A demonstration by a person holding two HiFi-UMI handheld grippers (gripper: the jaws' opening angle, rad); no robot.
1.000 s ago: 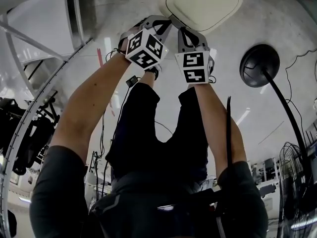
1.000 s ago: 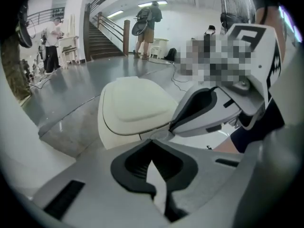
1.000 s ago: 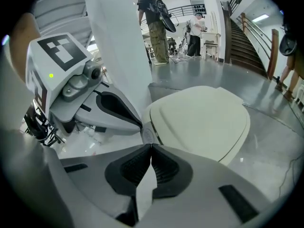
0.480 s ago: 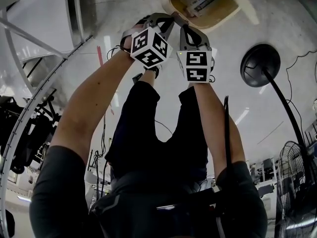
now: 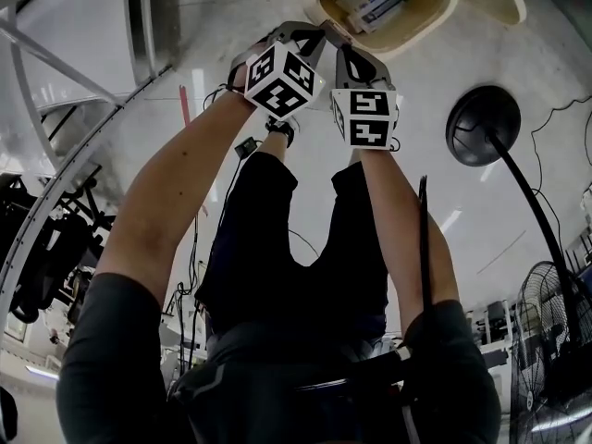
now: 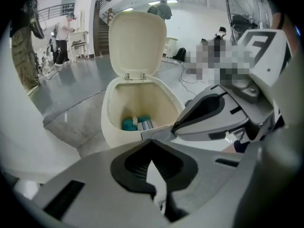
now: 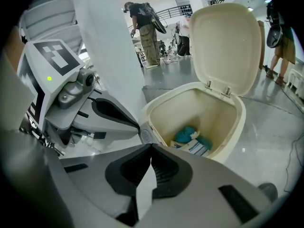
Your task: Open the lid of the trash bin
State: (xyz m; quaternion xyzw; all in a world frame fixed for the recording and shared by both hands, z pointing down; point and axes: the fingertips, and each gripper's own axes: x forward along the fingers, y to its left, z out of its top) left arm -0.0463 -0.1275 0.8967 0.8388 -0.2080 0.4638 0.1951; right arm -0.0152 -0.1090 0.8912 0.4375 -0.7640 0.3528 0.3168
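Facing trash bin (image 5: 421, 12), hand-held grippers (image 5: 314, 35) (image 5: 350, 55) abreast

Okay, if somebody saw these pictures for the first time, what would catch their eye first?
The cream trash bin on the floor just ahead of both grippers, its lid standing upright on the rear hinges. Inside, at the bottom, lie teal litter and a striped box. Nearer the cameras, the left gripper and right gripper sit side by side, jaws together and holding nothing.
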